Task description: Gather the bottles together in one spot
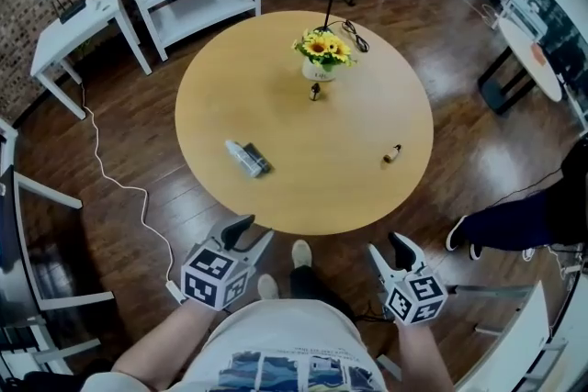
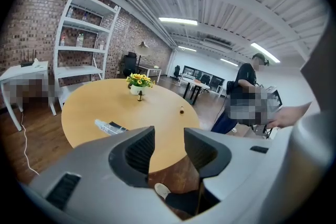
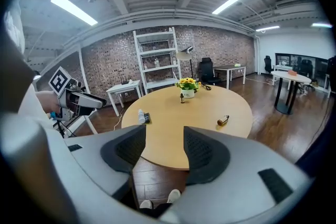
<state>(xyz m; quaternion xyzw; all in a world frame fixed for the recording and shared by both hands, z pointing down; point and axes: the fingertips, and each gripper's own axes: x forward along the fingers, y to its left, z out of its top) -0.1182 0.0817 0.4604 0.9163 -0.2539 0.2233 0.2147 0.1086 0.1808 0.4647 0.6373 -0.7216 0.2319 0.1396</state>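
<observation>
1. So, I judge this to be the approach to the first pick. Nothing is gathered yet, and both grippers hang short of the near edge of the round table (image 1: 211, 106).
2. The left gripper (image 1: 253, 232) has its jaws parted, with only floor and table edge showing between them. The right gripper (image 1: 388, 248) stands open and empty in the same way.
3. The clear bottle (image 1: 242, 156) lies on its side ahead of the left jaws and a little to their left. A dark object (image 1: 258, 163) lies flush against it, and I cannot tell what it is.
4. The small brown bottle (image 1: 392, 153) lies on its side ahead of the right jaws and off to their right. It is near the table's rim and well apart from the clear bottle.
5. What looks like a tiny dark bottle (image 1: 315, 92) stands upright far ahead of both pairs of jaws, just beside the vase of sunflowers (image 1: 322, 55).
6. For the next move I would carry the left jaws forward over the clear bottle. It lies at a slant, so I would turn them to straddle its body crosswise.
7. The right jaws can go for the small brown bottle. It is round and may roll, so I would close on it low and squarely, then bring both toward one spot.
</observation>
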